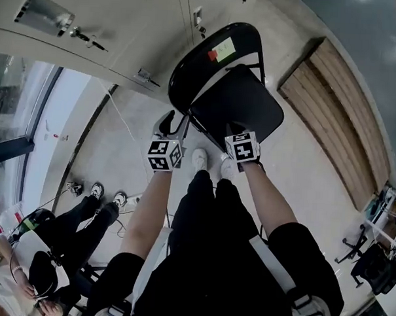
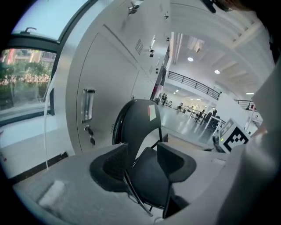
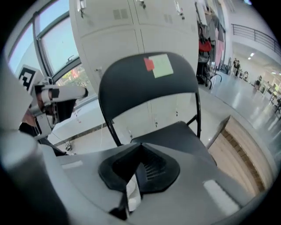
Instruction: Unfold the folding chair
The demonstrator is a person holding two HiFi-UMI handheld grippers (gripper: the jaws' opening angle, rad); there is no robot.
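Observation:
The black folding chair stands opened out on the floor before the lockers, its seat (image 1: 243, 103) level and its backrest (image 1: 212, 56) bearing a red and a green sticker. My left gripper (image 1: 167, 123) hangs by the seat's left edge with its jaws open. In the left gripper view the chair (image 2: 140, 123) shows beyond the left gripper (image 2: 142, 160), and neither pad presses on it. My right gripper (image 1: 237, 128) is over the seat's near edge and is shut on nothing. In the right gripper view the right gripper (image 3: 139, 165) points at the seat (image 3: 175, 136) from above.
Grey lockers (image 1: 125, 26) stand right behind the chair, with a window (image 1: 17, 94) to their left. A wooden strip (image 1: 338, 108) lies on the floor at the right. A person in black (image 1: 84, 221) is at lower left. White shoes (image 1: 199, 158) stand just short of the chair.

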